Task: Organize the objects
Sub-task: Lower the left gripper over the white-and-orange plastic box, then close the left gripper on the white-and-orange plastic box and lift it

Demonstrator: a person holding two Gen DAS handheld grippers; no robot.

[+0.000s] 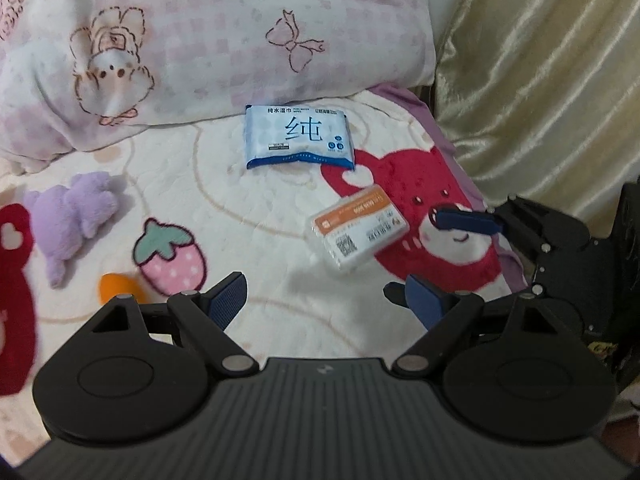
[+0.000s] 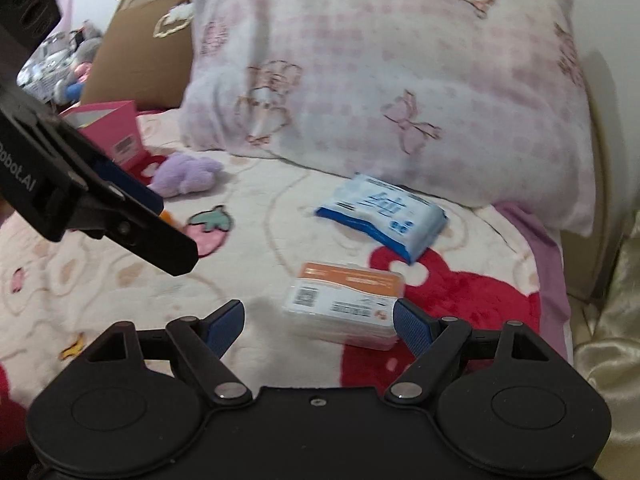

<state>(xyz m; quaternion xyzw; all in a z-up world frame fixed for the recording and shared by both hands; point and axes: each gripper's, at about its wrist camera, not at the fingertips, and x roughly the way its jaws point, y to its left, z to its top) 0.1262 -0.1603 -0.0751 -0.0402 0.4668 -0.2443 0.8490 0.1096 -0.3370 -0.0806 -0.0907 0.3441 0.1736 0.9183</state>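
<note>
A blue and white wet-wipes pack (image 1: 299, 139) lies on the patterned blanket just below the pillow; it also shows in the right wrist view (image 2: 382, 214). A clear plastic box with an orange and white label (image 1: 358, 228) lies in front of it, also seen in the right wrist view (image 2: 344, 304). My left gripper (image 1: 320, 300) is open and empty, hovering short of the box. My right gripper (image 2: 318, 320) is open and empty, low over the blanket, with the box just ahead between its fingers. A purple plush toy (image 1: 72, 220) lies at the left.
A pink checked pillow (image 1: 208, 40) fills the back. A pink box (image 2: 114, 132) stands at the far left by a brown headboard (image 2: 144, 60). A gold curtain (image 1: 552, 80) hangs at the right. The fleece blanket (image 1: 260, 240) covers the bed.
</note>
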